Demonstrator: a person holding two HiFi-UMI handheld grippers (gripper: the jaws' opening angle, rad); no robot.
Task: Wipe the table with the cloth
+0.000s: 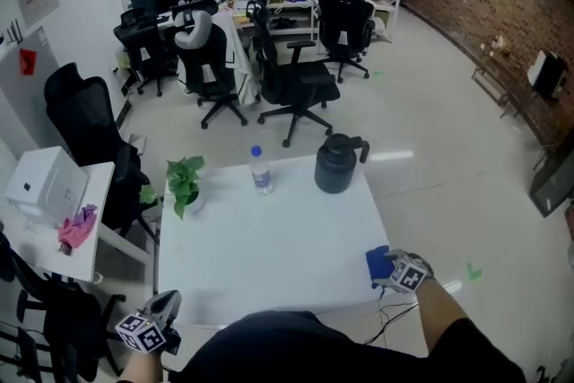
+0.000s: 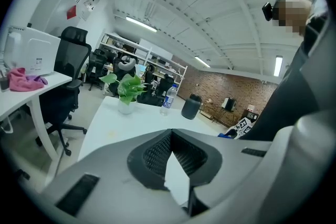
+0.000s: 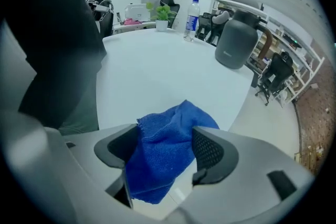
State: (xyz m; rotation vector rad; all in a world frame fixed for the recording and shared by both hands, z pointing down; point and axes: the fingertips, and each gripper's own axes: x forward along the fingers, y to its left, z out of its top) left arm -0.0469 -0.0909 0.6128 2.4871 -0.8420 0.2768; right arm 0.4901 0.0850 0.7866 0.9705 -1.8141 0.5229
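A blue cloth [image 1: 378, 264] lies crumpled near the right front corner of the white table [image 1: 269, 238]. My right gripper [image 1: 384, 276] points steeply down over it. In the right gripper view the cloth [image 3: 173, 123] sits between the wide-apart pads [image 3: 211, 150], so the right gripper [image 3: 167, 147] is open astride it on the table [image 3: 157, 65]. My left gripper [image 1: 168, 300] hovers off the table's left front corner, away from the cloth. In the left gripper view its tips meet with nothing between them, so the left gripper [image 2: 170, 136] is shut, aimed across the table [image 2: 121, 123].
At the table's far edge stand a potted plant [image 1: 185, 182], a water bottle [image 1: 260, 169] and a dark jug [image 1: 338, 163]. A side desk [image 1: 85, 256] at the left carries a white box [image 1: 45, 184] and a pink rag [image 1: 77, 227]. Office chairs [image 1: 291, 81] stand beyond.
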